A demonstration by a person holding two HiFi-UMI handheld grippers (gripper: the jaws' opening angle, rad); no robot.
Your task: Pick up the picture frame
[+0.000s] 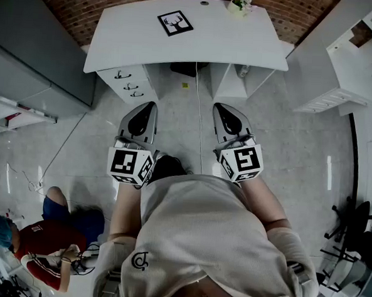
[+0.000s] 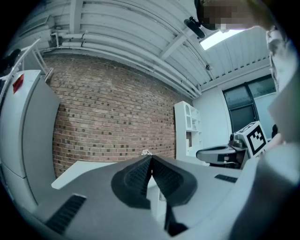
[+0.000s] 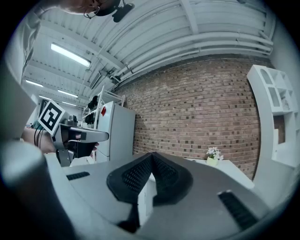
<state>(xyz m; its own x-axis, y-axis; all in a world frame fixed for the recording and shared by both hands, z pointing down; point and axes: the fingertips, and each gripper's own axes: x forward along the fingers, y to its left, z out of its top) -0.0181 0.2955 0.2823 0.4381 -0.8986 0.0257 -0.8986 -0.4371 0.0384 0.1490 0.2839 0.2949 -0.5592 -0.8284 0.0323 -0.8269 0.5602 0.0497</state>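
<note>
Our left gripper (image 1: 148,106) and right gripper (image 1: 220,108) are both pressed together with nothing between the jaws. We hold them level and side by side, well short of the white desk (image 1: 242,44). The picture frame (image 1: 175,23) seems to lie flat near the desk's far edge, left of centre, and a small flower pot (image 1: 239,5) sits far right. We should step closer, spread one gripper's jaws before arriving, and approach a frame edge low, since a flat frame gives little to pinch.
</note>
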